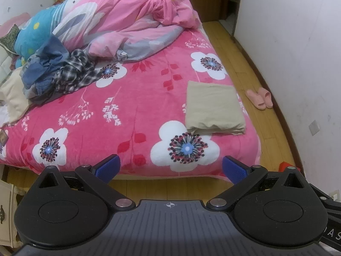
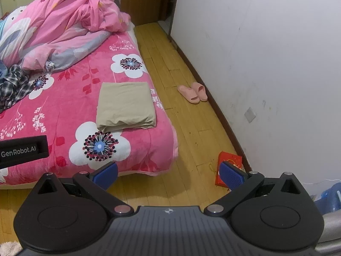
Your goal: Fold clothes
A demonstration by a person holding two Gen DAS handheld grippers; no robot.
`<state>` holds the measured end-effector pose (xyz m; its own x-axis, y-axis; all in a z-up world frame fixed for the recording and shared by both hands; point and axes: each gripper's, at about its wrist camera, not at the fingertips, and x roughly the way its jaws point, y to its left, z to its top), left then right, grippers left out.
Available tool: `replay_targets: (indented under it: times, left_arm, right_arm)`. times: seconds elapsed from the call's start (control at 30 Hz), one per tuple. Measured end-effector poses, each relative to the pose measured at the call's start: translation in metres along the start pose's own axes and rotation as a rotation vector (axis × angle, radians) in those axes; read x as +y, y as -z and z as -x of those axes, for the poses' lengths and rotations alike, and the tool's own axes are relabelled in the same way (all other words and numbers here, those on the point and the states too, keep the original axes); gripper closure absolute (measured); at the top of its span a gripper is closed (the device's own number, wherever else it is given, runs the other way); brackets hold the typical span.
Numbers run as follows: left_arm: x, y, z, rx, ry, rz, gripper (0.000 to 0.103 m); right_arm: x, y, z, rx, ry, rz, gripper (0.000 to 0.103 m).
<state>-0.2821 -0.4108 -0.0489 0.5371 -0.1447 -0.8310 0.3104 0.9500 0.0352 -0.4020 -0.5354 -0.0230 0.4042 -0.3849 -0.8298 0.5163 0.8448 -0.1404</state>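
A big bed has a bright pink blanket with white flowers on it. A tan cloth lies folded in a neat block near the foot corner of the bed, on the side by the white wall. It is flat and nothing touches it.

On the other side of the bed there is a messy pile of clothes. A checked shirt in black and white lies crumpled, and a blue denim piece is bunched up just beside it, touching it. Behind them a pink quilt is heaped up.

The left gripper is held off the foot of the bed. Its two blue pads are wide apart and it holds nothing. The right gripper is over the wooden floor near the bed corner. It is wide apart too, with nothing in it.

A pair of pink slippers sits on the floor next to the wall. A red packet lies on the floor by the wall as well.
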Motion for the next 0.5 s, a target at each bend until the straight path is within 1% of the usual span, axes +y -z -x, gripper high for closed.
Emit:
replay_targets:
  times: [0.5]
  left_arm:
    - [0.0014, 0.0014, 0.001, -0.009, -0.018, -0.001, 0.0]
  right_arm:
    - [0.0021, 0.0025, -0.0007, 0.004, -0.012, -0.001, 0.0]
